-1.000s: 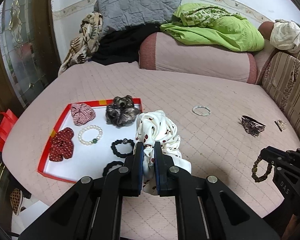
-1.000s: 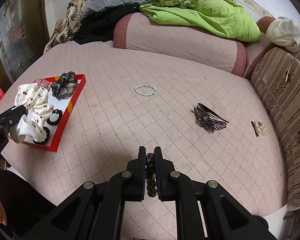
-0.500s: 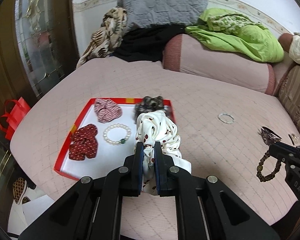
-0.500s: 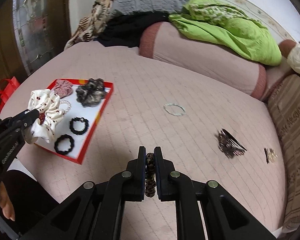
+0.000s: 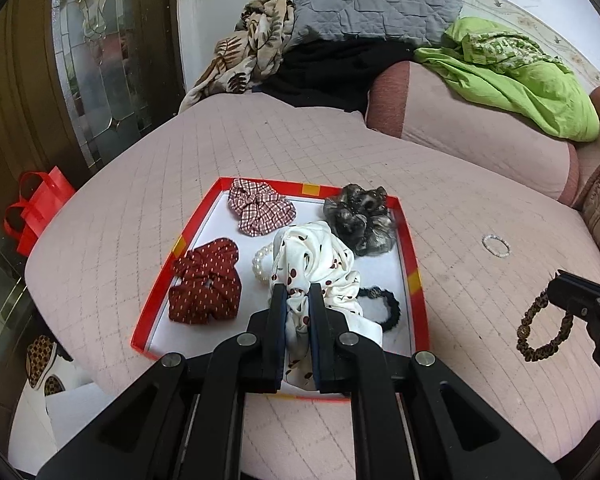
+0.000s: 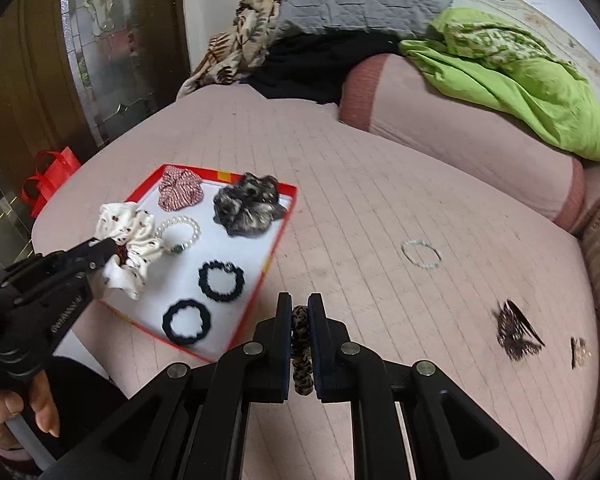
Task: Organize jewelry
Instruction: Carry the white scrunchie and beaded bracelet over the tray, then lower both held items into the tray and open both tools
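My left gripper is shut on a white cherry-print scrunchie and holds it above the red-rimmed white tray; it also shows in the right wrist view. My right gripper is shut on a leopard-print hair tie, right of the tray above the pink bed; the tie shows in the left wrist view. In the tray lie a red dotted scrunchie, a plaid scrunchie, a dark scrunchie, a pearl bracelet and two black hair ties.
On the bed lie a clear bead bracelet, a dark hair claw and a small clip. Pillows and a green blanket are at the back. A red bag sits off the left edge.
Both grippers have moved left toward the tray, each still holding its item. The white scrunchie now hangs over the tray's middle.
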`<state>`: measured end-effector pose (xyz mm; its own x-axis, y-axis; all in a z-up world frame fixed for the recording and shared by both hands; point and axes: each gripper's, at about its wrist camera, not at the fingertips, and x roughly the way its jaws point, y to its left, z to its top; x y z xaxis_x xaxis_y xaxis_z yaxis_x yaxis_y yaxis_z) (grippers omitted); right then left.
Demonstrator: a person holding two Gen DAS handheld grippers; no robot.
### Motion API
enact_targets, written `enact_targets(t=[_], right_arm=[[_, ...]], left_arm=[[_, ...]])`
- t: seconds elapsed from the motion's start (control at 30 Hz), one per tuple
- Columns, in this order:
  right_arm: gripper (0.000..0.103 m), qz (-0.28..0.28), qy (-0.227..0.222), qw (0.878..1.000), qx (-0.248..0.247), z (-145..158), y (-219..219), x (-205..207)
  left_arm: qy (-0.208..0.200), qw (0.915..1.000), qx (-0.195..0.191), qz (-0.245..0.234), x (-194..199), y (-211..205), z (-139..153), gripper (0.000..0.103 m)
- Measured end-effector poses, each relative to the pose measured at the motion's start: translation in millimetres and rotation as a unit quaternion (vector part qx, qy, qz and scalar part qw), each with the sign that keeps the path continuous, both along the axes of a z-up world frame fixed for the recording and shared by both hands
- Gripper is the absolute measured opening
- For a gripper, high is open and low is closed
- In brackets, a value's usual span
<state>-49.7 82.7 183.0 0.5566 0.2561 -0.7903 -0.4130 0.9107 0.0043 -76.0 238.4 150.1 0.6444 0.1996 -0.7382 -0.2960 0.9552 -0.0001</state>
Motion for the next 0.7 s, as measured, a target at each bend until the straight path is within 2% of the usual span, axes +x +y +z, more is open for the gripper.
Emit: enact_targets(t=[0.3, 0.5, 0.7], right_arm=[[0.01, 0.015, -0.005, 1.0, 0.01, 4, 33, 28], [0.01, 0.023, 0.011, 0.999, 0.028, -4, 54, 44], [0.01, 0.036, 0.019, 0.998, 0.041, -14, 70, 55]], left_arm=[[0.003, 0.9997, 0.016, -0.021, 40, 14, -7, 0.01], [0.004, 0.9995, -0.001, -0.031, 58, 30, -14, 0.01], [0.004, 0.9983, -0.046, -0.034, 61, 45, -25, 0.01]])
